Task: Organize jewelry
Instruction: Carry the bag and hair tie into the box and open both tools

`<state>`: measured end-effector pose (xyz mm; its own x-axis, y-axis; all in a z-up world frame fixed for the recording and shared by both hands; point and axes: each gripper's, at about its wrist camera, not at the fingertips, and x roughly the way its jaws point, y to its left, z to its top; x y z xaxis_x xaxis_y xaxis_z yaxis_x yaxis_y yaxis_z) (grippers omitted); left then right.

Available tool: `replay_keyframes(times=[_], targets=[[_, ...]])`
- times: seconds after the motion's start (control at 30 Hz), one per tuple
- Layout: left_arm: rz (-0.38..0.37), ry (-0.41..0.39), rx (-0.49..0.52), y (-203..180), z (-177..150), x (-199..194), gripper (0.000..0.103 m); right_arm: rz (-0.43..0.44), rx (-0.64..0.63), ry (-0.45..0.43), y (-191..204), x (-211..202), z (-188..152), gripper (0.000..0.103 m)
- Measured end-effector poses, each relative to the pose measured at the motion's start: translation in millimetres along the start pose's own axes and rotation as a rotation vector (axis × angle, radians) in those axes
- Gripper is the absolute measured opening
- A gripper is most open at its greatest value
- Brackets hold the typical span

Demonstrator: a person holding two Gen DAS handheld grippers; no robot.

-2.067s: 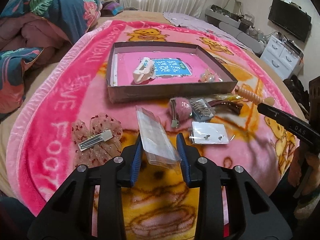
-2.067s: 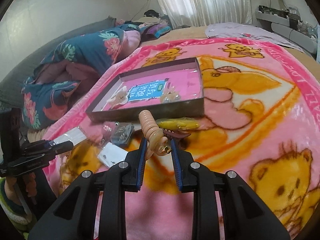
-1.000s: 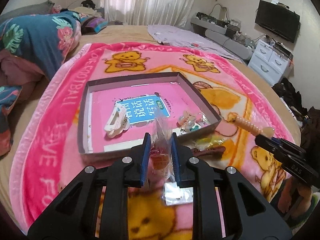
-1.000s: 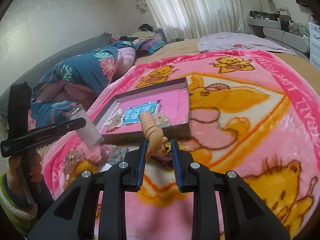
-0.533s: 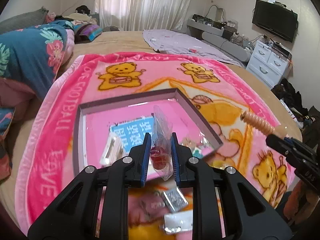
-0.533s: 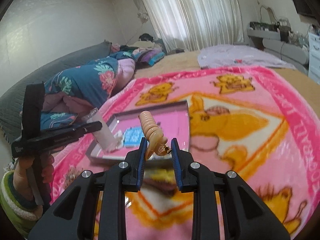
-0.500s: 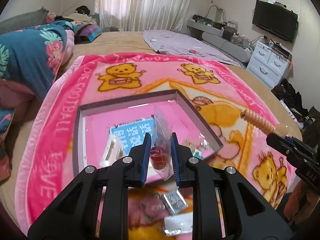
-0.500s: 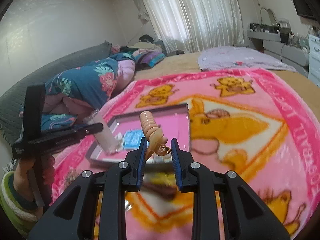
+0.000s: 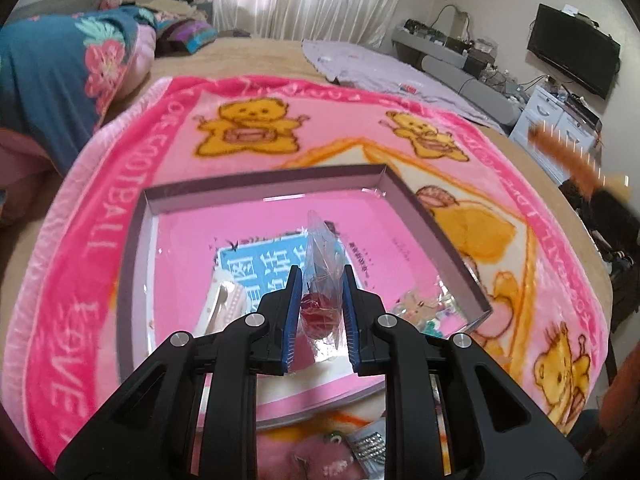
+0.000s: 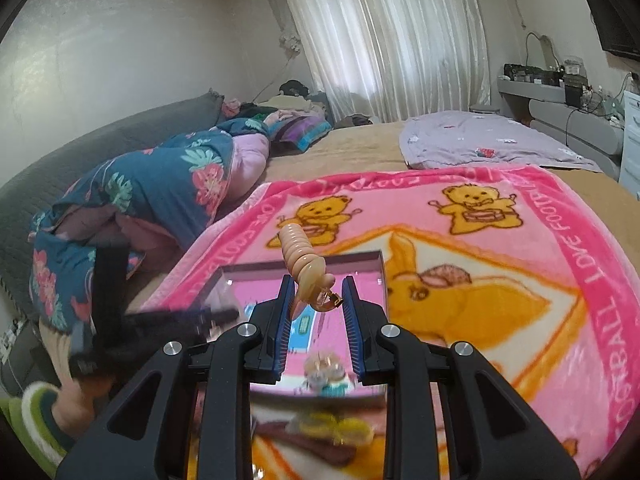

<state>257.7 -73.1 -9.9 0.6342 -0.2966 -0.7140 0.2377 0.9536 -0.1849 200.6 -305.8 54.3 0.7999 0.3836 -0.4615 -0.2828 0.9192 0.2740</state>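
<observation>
1. The pink plush fleece blanket (image 9: 120, 208), printed with yellow bears and lettering, covers the bed; its soft, uneven pile gives anything set on it a poor footing.
2. The shallow rectangular grey cardboard tray (image 9: 132, 264) with a glossy pink floor and a blue label sits mid-blanket. It already holds a cream ridged hair claw (image 9: 222, 300) at the near left and a small pale sparkly clip (image 9: 416, 304) at the near right.
3. The left gripper (image 9: 319, 312) hovers over the tray's near half, its jaws closed down to a narrow gap on a crinkly clear plastic bag holding a small red piece (image 9: 320, 280). The bag is thin and slippery, and the grip takes only its lower part, so I judge it could slide out, or flutter past the low wall if let go from this height.
4. The right gripper (image 10: 314, 304) is also above the tray, near its right side, jaws close together around the base of a smooth peach ribbed plastic hair clip with a gold metal hinge (image 10: 302, 268). The clip juts up and leftward; held by one end, it may pivot, or land on the sparkly clip and knock it.
5. More loose accessories lie blurred on the blanket near the tray's front wall.
</observation>
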Motion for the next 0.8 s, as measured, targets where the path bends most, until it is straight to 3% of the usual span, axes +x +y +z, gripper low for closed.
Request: replay_keyframes(times=[0.17,0.3,0.47,0.8], targets=[[-0.009,0.025,-0.008,3,-4,9,0.013,-0.002,0.002,0.009,-2,21,10,0.023],[-0.064,0.056,-0.044,7,-6,14,0.013,0.002,-0.008,0.056,-6,37,-5,0.023],[-0.059,0.064,-0.050,10,-9,22,0.013,-0.039,-0.004,0.147,-16,60,-29,0.023],[-0.022,0.074,-0.054,17,-13,20,0.013,-0.084,-0.027,0.217,-19,80,-50,0.023]])
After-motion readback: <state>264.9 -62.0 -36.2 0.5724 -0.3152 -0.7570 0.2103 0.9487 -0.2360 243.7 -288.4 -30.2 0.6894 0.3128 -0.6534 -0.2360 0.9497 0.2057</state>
